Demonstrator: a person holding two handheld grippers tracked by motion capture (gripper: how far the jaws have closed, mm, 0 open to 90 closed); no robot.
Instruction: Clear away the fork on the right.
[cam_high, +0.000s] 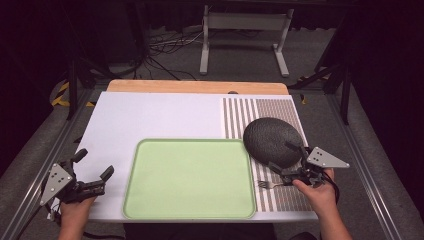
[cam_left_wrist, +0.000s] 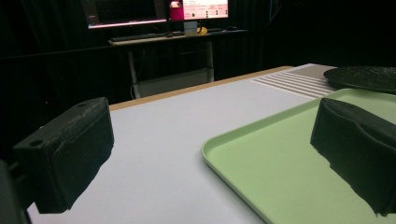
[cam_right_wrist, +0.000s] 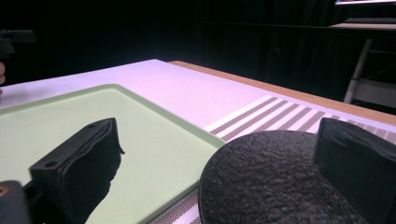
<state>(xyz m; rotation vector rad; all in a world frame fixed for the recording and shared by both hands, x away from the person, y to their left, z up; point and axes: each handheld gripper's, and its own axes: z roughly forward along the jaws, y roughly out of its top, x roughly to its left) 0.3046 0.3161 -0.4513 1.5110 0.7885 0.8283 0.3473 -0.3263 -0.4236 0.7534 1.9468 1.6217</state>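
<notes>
A pale green tray (cam_high: 190, 177) lies empty at the front middle of the white table top. To its right, a dark round plate (cam_high: 272, 140) rests on a striped placemat (cam_high: 265, 112). A fork (cam_high: 267, 184) lies on the placemat just in front of the plate. My right gripper (cam_high: 283, 157) is open at the plate's near right edge, one jaw over the plate, with nothing between the jaws. The right gripper view has the plate (cam_right_wrist: 271, 182) close between the jaws and the tray (cam_right_wrist: 140, 126) to the left. My left gripper (cam_high: 93, 163) is open and empty, left of the tray (cam_left_wrist: 289, 163).
A wooden table edge (cam_high: 197, 86) runs along the back. On the floor beyond it stand a metal frame (cam_high: 245, 37) and loose cables (cam_high: 165, 47). In the left gripper view, a desk with lit monitors (cam_left_wrist: 159, 14) is far behind. Aluminium rails (cam_high: 372, 180) flank the table.
</notes>
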